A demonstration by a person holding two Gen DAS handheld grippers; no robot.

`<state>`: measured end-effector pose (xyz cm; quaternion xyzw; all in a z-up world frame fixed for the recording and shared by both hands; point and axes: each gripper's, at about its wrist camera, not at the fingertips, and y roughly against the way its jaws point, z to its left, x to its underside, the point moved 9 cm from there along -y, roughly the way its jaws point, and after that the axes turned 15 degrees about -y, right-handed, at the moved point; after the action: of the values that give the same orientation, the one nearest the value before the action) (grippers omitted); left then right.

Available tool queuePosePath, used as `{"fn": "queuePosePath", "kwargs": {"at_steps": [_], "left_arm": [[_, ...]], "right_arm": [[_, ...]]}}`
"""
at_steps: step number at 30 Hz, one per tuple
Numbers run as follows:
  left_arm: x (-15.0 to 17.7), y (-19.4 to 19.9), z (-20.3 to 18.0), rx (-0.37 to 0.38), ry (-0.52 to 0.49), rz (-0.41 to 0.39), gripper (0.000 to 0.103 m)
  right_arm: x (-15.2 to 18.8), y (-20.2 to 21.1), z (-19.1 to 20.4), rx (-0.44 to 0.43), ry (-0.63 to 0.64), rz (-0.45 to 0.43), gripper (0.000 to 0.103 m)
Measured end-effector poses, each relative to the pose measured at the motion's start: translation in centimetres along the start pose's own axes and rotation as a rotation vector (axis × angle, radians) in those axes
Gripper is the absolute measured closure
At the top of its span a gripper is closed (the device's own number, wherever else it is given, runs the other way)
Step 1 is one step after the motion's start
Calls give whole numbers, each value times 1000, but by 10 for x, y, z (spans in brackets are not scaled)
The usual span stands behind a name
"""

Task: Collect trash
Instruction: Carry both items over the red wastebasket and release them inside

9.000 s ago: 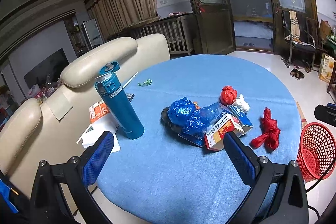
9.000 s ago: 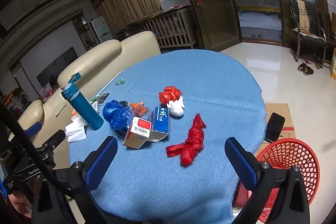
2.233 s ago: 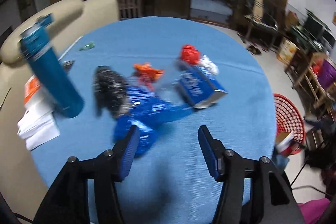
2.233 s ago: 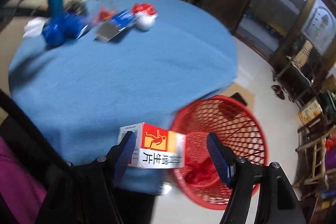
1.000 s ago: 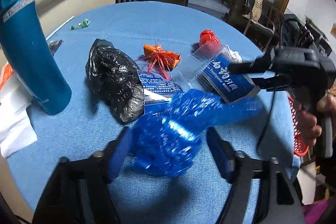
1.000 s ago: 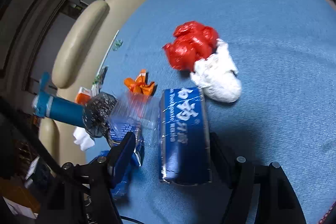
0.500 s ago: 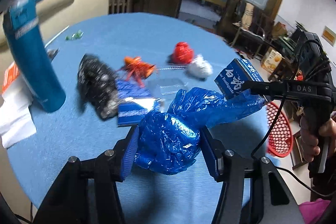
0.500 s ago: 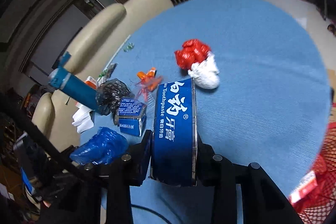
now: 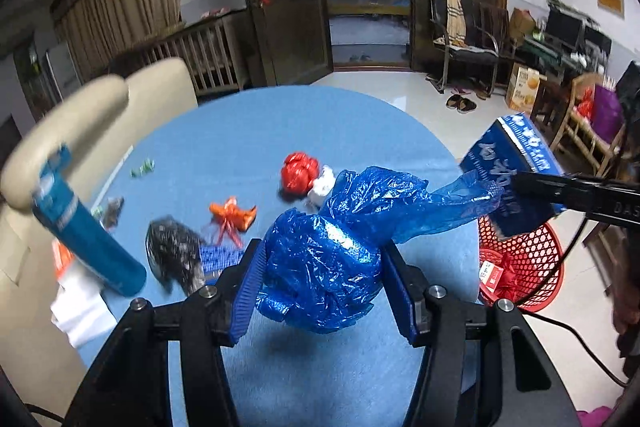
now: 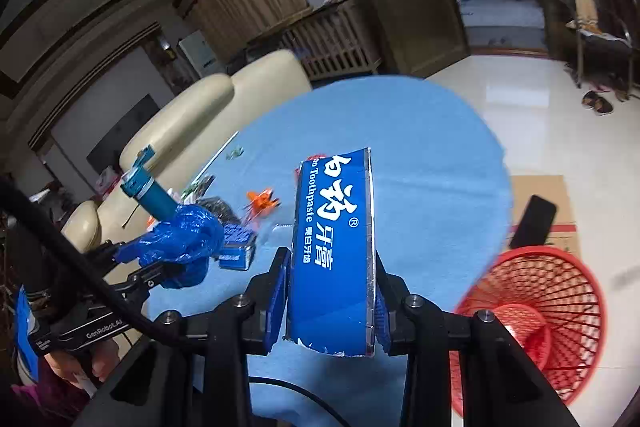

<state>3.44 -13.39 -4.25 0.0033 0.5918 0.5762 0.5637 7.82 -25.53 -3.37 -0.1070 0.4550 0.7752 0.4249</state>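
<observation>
Left gripper [image 9: 325,273]: we see its blue-padded fingers [image 9: 250,287] clamped on either side of a blue plastic bag [image 9: 332,251], holding it up off the table [image 9: 320,379].
Blue plastic bag: crinkled, glossy, translucent film bunched into a fat ball between the pads, with a twisted tail trailing up and to the right toward the box in the other gripper — we cannot tell whether the tail touches it.
Right gripper [image 10: 331,291]: its jaws are closed against the long sides of a toothpaste box [image 10: 334,251], which is lifted clear of the table.
Toothpaste box: deep blue card with white Chinese characters and the word "Toothpaste", silver edging, standing on end between the fingers; the lower end looks torn and ragged.
Red basket [image 10: 540,311]: an open-mesh plastic basket on the floor just beyond the table's right edge; in the left wrist view we see a small red-and-white carton [image 9: 491,273] and a crumpled red bag [image 9: 510,269] lying inside it.
Left on the table: a red wad [image 9: 298,173] touching a white wad [image 9: 325,183] near the middle, an orange wrapper [image 9: 233,213], a black bag [image 9: 172,255] and a small blue box [image 9: 219,257] toward the left.
Left edge of the table: a teal bottle [image 9: 86,227] — blurred — standing over white papers [image 9: 80,303].
</observation>
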Motion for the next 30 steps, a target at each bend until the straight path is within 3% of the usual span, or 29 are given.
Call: {"fn": "queuePosePath", "kwargs": {"at_steps": [10, 30], "left_arm": [[-49, 1, -52, -62, -144, -20, 44], [-87, -2, -112, -68, -284, -38, 44]], "right_arm": [[-19, 57, -43, 59, -22, -124, 64], [-30, 105, -116, 126, -111, -224, 64]]}}
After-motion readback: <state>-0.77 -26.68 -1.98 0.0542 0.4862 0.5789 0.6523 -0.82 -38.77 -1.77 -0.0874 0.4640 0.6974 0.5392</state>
